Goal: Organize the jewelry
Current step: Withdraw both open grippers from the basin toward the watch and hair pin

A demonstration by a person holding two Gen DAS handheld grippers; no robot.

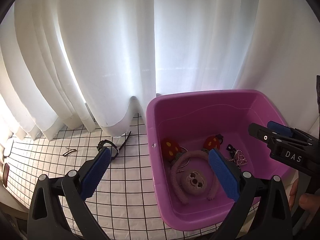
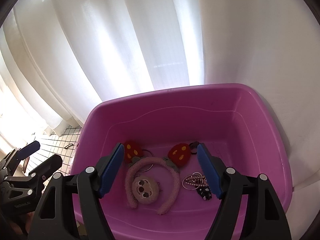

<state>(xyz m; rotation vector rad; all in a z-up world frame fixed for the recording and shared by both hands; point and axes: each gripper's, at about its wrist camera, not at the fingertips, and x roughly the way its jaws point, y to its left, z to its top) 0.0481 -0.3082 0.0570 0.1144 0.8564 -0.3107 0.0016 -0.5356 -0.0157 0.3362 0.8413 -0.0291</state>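
Pink tub: headband inside (room near walls). Left gripper, right gripper: both released, empty.

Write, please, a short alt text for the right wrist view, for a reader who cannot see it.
The open right gripper hovers over a purple plastic tub holding a pink fuzzy headband with a sloth face, red strawberry ears, and a pearl hair clip. White curtains hang behind.
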